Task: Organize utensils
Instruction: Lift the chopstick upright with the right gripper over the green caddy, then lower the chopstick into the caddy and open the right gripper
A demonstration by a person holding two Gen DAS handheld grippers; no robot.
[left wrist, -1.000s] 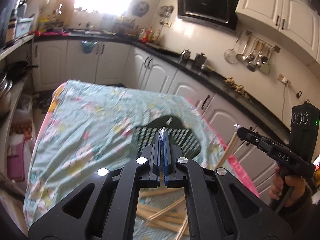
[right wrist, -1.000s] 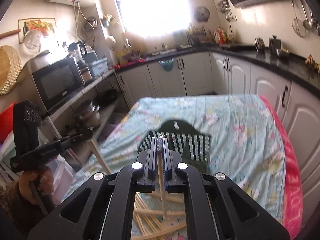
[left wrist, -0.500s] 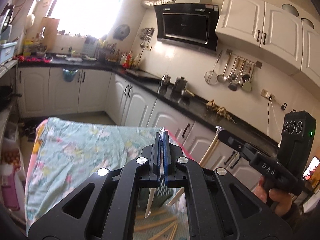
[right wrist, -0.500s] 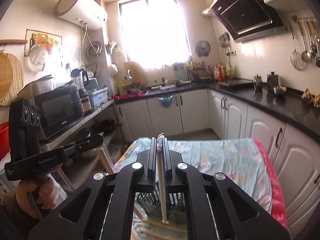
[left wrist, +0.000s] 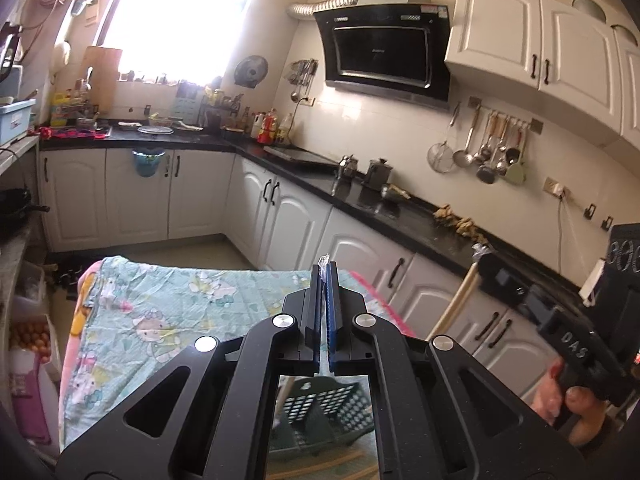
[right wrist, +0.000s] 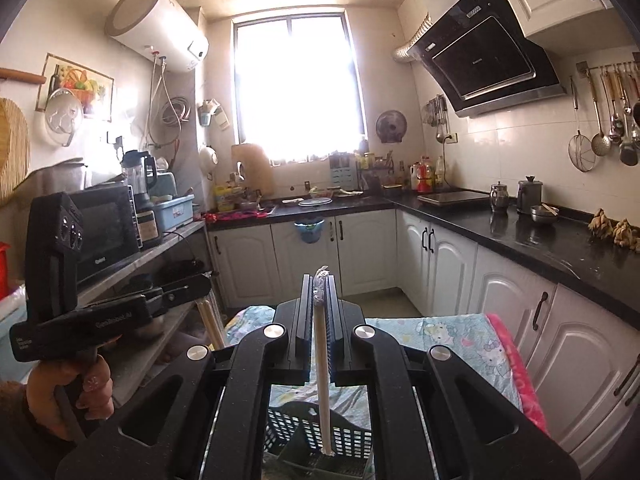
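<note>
My right gripper (right wrist: 320, 280) is shut on a wooden chopstick (right wrist: 322, 368) that hangs down with its tip over the dark green slotted basket (right wrist: 320, 436). In the left wrist view this gripper (left wrist: 486, 258) holds the chopstick (left wrist: 454, 306) at the right. My left gripper (left wrist: 326, 270) is shut; a chopstick (left wrist: 284, 392) slants below its jaws beside the basket (left wrist: 324, 404). From the right wrist view the left gripper (right wrist: 202, 286) holds chopsticks (right wrist: 212, 320) hanging down. More chopsticks (left wrist: 320, 464) lie on the cloth.
The table carries a light green cartoon-print cloth (left wrist: 160, 312) with a pink edge (right wrist: 516, 364). White cabinets and a black counter (left wrist: 380, 204) run along the back and right. A shelf with a microwave (right wrist: 108, 228) stands at the left.
Both grippers have risen and tilted up, each keeping its chopstick. The table has dropped low in both views and the basket now sits beneath the jaws.
</note>
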